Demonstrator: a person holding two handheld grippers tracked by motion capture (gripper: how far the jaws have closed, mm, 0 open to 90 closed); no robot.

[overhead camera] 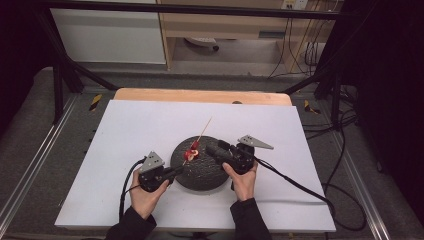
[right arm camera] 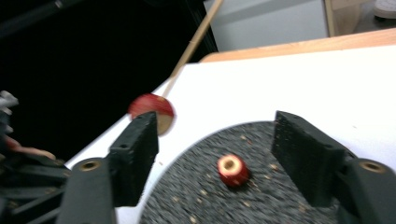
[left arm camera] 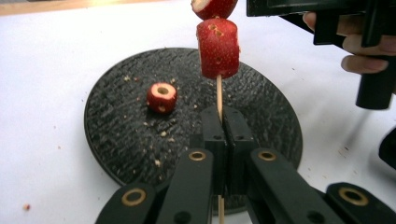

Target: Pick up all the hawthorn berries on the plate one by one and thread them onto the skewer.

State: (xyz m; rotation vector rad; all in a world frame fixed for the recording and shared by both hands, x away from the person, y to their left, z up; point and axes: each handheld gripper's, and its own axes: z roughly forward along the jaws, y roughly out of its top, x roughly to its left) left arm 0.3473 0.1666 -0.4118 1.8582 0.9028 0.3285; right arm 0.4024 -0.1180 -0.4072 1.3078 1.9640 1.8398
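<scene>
Left gripper [left arm camera: 223, 126]: I have it clamped on skewer [left arm camera: 218, 95], fruit threaded above. Right gripper [right arm camera: 215, 149]: jaws apart, empty, over loose fruit piece [right arm camera: 232, 171] mid-plate [right arm camera: 289, 210]; white table [overhead camera: 130, 130] open around.

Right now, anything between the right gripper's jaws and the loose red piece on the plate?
No. In the right gripper view, bare crumb-strewn plate separates the open right gripper from the loose red piece.

My black jaws; red fruit [left arm camera: 218, 48] on a tan skewer [left arm camera: 219, 95]; dark speckled plate [left arm camera: 116, 140]; white mat [overhead camera: 140, 125].
</scene>
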